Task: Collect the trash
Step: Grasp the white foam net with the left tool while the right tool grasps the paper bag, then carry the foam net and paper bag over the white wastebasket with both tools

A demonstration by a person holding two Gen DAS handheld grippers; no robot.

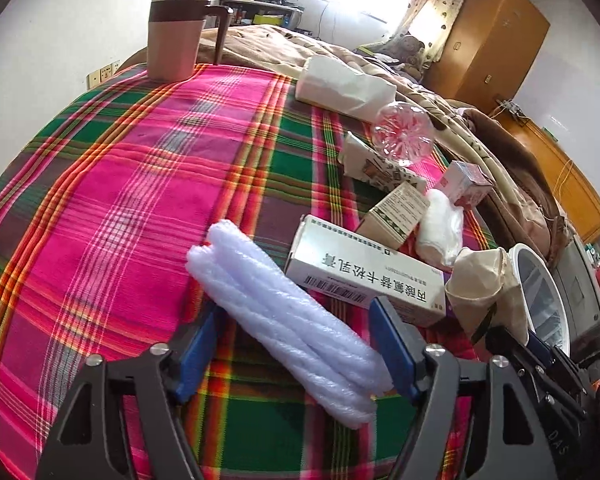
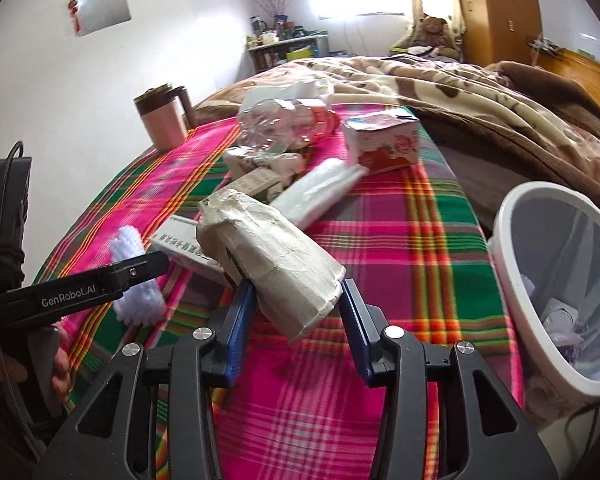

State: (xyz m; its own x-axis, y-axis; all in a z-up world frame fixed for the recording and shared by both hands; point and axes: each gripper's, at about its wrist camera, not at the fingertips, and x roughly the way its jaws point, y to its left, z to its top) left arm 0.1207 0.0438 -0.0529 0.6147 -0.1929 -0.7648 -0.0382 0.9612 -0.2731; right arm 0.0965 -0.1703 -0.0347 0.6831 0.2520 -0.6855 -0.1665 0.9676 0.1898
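Observation:
My left gripper (image 1: 292, 344) is open around a white foam-net sleeve (image 1: 284, 320) that lies on the plaid cloth; its pads stand on either side without pressing it. The sleeve also shows in the right wrist view (image 2: 136, 276). My right gripper (image 2: 296, 312) is shut on a crumpled beige paper cup (image 2: 268, 252) and holds it above the cloth, left of the white trash bin (image 2: 512, 280). The cup (image 1: 480, 284) and bin (image 1: 540, 296) also show in the left wrist view. A white medicine box (image 1: 364, 276) lies just beyond the sleeve.
More trash lies on the cloth: a crushed clear bottle (image 2: 268, 124), a red-and-white carton (image 2: 384, 144), a plastic bag (image 2: 320, 188), a tissue pack (image 1: 344, 84) and small boxes (image 1: 396, 216). A pink mug (image 1: 176, 36) stands at the far edge. A brown blanket (image 2: 480, 92) lies behind.

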